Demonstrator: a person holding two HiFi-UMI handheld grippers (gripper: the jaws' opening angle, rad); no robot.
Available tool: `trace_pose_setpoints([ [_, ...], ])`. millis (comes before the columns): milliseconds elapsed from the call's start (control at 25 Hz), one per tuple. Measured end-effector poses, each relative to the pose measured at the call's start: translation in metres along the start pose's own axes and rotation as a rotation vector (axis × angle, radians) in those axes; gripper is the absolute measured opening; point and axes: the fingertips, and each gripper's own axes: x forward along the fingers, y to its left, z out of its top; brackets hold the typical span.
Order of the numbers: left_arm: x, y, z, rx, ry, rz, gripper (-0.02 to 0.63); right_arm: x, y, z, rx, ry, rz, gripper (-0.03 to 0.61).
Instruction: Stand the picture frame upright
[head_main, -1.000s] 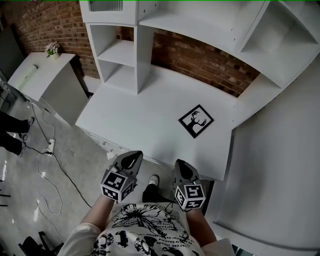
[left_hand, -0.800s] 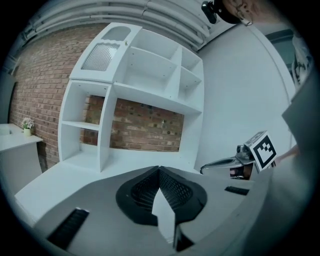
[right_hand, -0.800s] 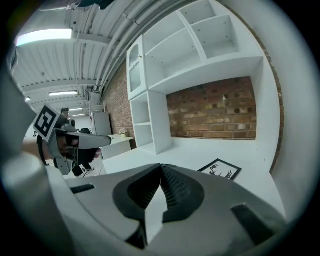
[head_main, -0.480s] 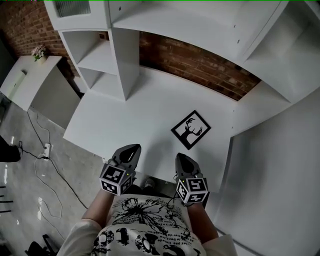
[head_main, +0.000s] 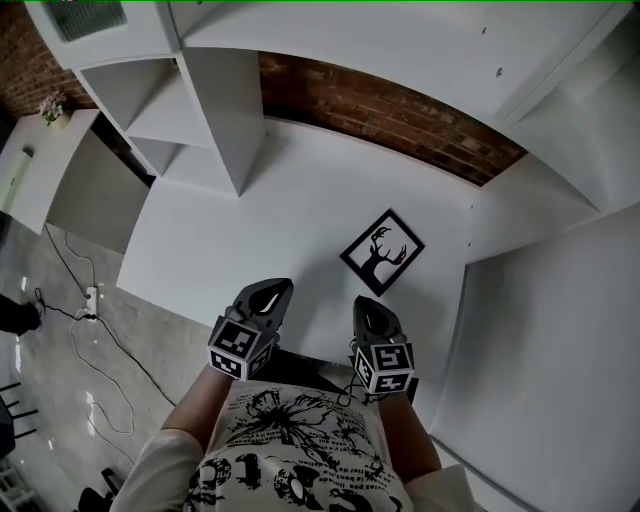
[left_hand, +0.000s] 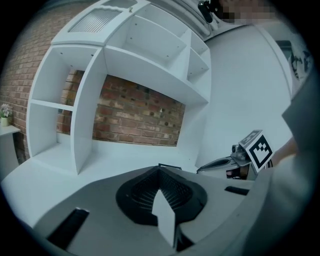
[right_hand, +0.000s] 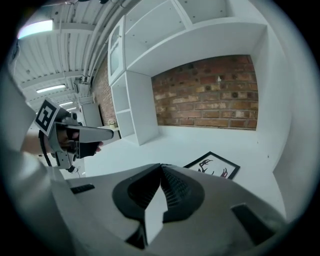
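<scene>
Fingers on your left gripper (head_main: 272, 292) are pressed tight together with nothing between them, and those on your right gripper (head_main: 366, 304) are clenched the same way, equally empty. You hold the two grippers side by side, a little apart, at the near edge of the white table (head_main: 250, 230), both aimed toward the brick wall (head_main: 400, 115) at the back. Neither touches anything. The picture frame (head_main: 381, 251) lies flat and face up on the table, its deer-head print showing and one corner turned toward you. It sits just ahead of your right gripper and slightly to that side, farther from your left one. From the right gripper view it is plain in front of the closed fingers, while the left gripper view catches only a thin sliver of its edge. To your left the white shelf unit (head_main: 200, 110) stands well clear of the frame. As I read it, you are at the reach-in step and the frame is not yet handled. Next you would need to part the fingers of at least one gripper, get them on an edge of the frame, and tip it up. Whether it has a prop at its back cannot be seen from here, and a thin frame lying flush on a smooth top may slide rather than lift.
</scene>
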Motion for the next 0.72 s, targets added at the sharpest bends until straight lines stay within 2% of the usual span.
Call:
trace_pose_setpoints([
  [320,0.034,0.022,-0.017,-0.005,0.045,-0.079,0.011,0.049,-0.008,-0.026,-0.043,0.161,0.037,0.008],
  [480,0.046,0.032,-0.026,-0.013,0.071,-0.088,0.011,0.071,-0.021,-0.035,-0.074,0.228,0.024,0.061],
  [520,0.047,0.034,-0.028,-0.024,0.074,-0.091,0.011,0.076,-0.024,-0.036,-0.087,0.248,0.018,0.089],
  [640,0.050,0.040,-0.026,-0.095,0.062,-0.097,0.011,0.090,-0.035,-0.041,-0.128,0.300,0.005,0.097],
  [720,0.052,0.043,-0.025,-0.111,0.055,-0.097,0.011,0.099,-0.043,-0.047,-0.156,0.342,0.003,0.120],
])
